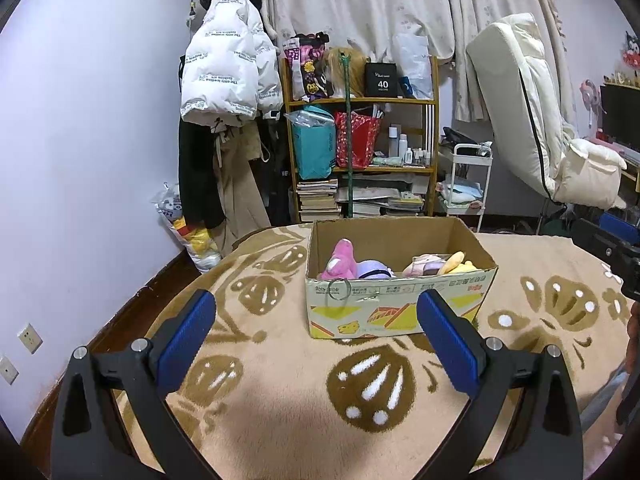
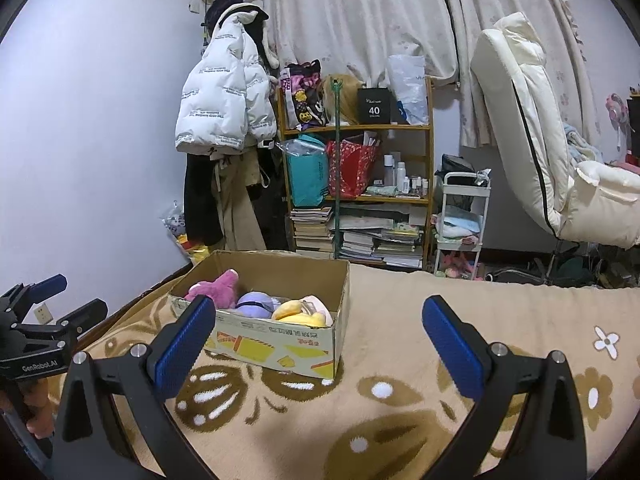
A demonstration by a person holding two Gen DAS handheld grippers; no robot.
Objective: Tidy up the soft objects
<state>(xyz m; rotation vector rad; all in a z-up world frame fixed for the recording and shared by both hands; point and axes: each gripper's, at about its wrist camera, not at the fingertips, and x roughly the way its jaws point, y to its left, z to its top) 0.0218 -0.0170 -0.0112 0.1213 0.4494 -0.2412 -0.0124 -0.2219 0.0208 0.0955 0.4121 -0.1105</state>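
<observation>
I hold my left gripper (image 1: 316, 324) and right gripper (image 2: 316, 328), jaws released and empty, level above the patterned blanket (image 1: 280, 392), facing the cardboard box (image 1: 400, 304) whose plush toys (image 1: 342, 260) are half hidden by its walls.

We see only the upper parts of the plush toys (image 1: 342, 262) — the cardboard box (image 1: 400, 308) wall hides the rest. The box print is too small for us to read. In the left wrist view the right tongs (image 1: 612, 252) are cut off by the picture's edge — their jaws stay unseen.
</observation>
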